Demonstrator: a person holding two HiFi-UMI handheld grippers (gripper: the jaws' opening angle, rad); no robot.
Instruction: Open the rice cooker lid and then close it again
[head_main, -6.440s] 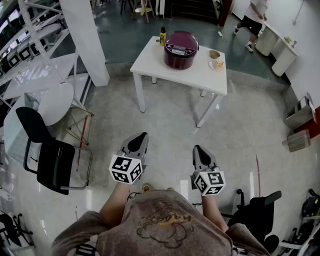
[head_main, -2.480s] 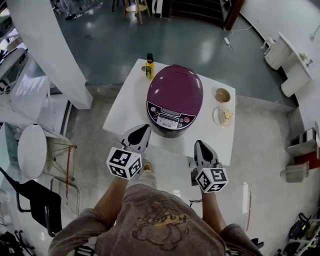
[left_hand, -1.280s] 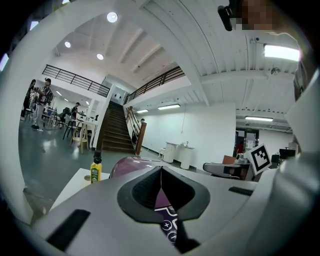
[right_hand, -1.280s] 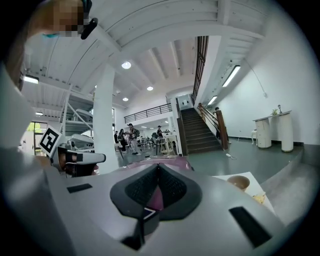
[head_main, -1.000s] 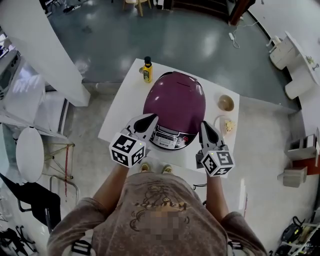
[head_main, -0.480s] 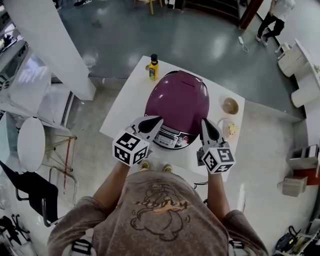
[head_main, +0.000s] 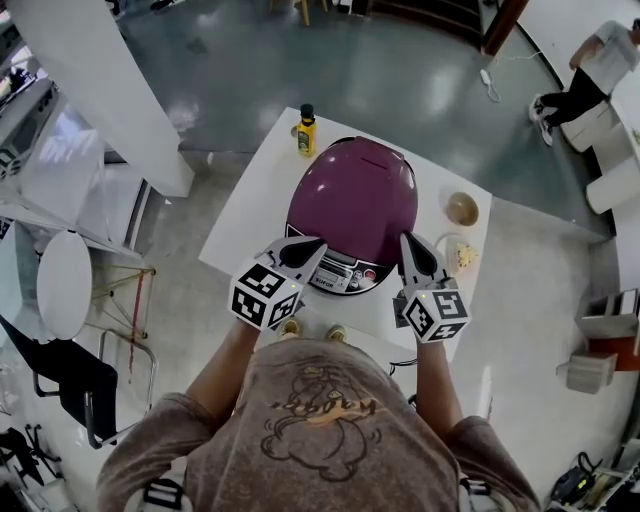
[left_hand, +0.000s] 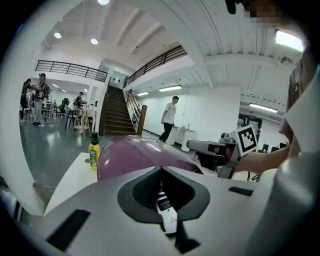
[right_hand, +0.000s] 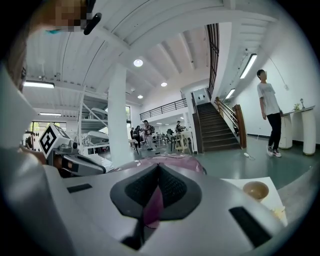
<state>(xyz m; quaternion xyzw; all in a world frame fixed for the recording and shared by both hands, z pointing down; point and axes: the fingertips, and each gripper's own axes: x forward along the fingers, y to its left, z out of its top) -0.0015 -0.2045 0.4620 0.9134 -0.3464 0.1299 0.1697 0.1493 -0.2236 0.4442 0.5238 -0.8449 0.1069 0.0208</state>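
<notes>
Grippers moved up to rice cooker (head_main: 345, 272) on table (head_main: 260, 195); left gripper (head_main: 305, 246) & right gripper (head_main: 410, 244) both clenched, empty. Lid (head_main: 355, 195) rigid, glossy (prob. slippery): lift at front edge.

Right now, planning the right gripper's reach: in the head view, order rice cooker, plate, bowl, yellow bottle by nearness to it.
1. rice cooker, just left of right gripper
2. plate, right
3. bowl, beyond plate
4. yellow bottle, far-left corner

One rice cooker (head_main: 352, 200), one yellow bottle (head_main: 306, 133), one bowl (head_main: 461, 208), one plate (head_main: 464, 258), one table (head_main: 258, 215), two hand-held grippers, left (head_main: 312, 244) and right (head_main: 409, 241)
</notes>
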